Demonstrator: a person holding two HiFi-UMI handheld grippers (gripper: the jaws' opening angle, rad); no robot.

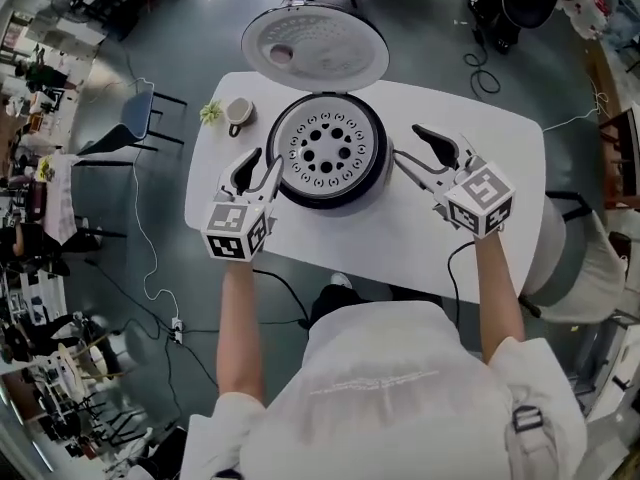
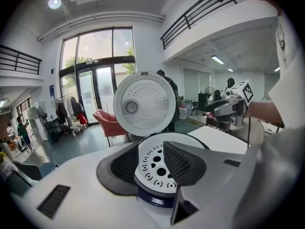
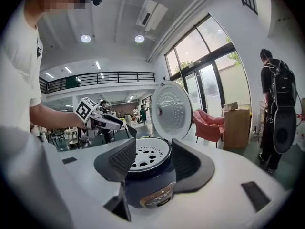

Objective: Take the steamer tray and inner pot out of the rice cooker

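Your left gripper (image 1: pixel 261 168) and right gripper (image 1: pixel 410 143): jaws apart, empty, either side of rice cooker (image 1: pixel 372 184), frame centre. Steamer tray (image 1: pixel 346 174) sits in its top; likely light, stiff, slippery. Pinch rim at opposite edges.

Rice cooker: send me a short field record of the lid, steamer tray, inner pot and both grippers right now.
lid: open, tipped back behind the rice cooker
steamer tray: white, perforated, seated in the cooker's top
inner pot: not visible, hidden beneath the tray
left gripper: at the cooker's left side, fingers apart, nothing held
right gripper: at the cooker's right side, fingers apart, nothing held
cup: on the table, beyond the left gripper
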